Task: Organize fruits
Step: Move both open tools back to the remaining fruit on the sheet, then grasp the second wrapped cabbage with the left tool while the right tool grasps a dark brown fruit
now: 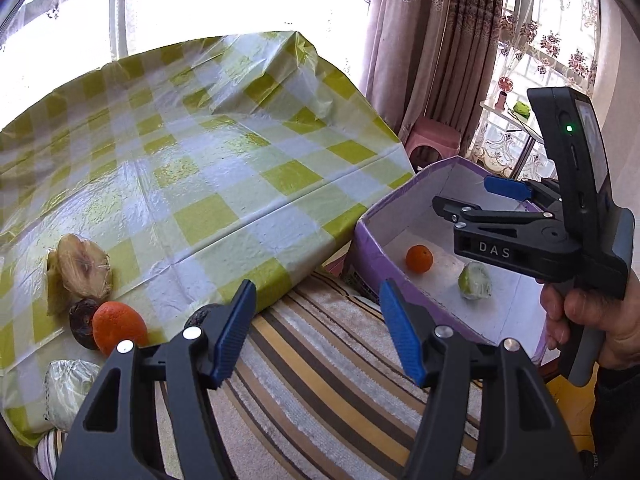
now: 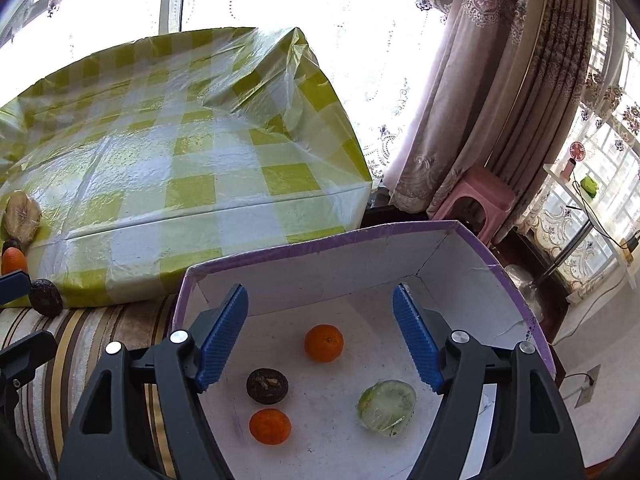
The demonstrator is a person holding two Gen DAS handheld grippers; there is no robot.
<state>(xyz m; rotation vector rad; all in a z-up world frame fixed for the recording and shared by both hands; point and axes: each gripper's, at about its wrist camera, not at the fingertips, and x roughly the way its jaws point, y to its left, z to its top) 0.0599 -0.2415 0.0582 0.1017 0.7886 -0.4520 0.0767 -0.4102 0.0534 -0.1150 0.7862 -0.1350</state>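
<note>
A purple-rimmed white box [image 2: 320, 246] holds two oranges [image 2: 323, 342] [image 2: 270, 426], a dark round fruit [image 2: 267, 385] and a wrapped green fruit [image 2: 386, 407]. My right gripper [image 2: 320, 340] is open and empty above the box; it also shows in the left wrist view [image 1: 472, 196]. My left gripper [image 1: 316, 332] is open and empty over the striped rug. On the checked table [image 1: 192, 168] lie an orange [image 1: 119, 330], a dark fruit [image 1: 82, 320], a wrapped brownish fruit [image 1: 84, 266] and a wrapped pale fruit [image 1: 70, 392]. Another dark fruit [image 2: 46, 297] lies at the table's edge.
The striped rug [image 1: 320, 400] lies between table and box. A pink stool [image 2: 474, 200] and curtains [image 2: 500, 100] stand behind the box. A white side table [image 2: 588, 208] is at far right.
</note>
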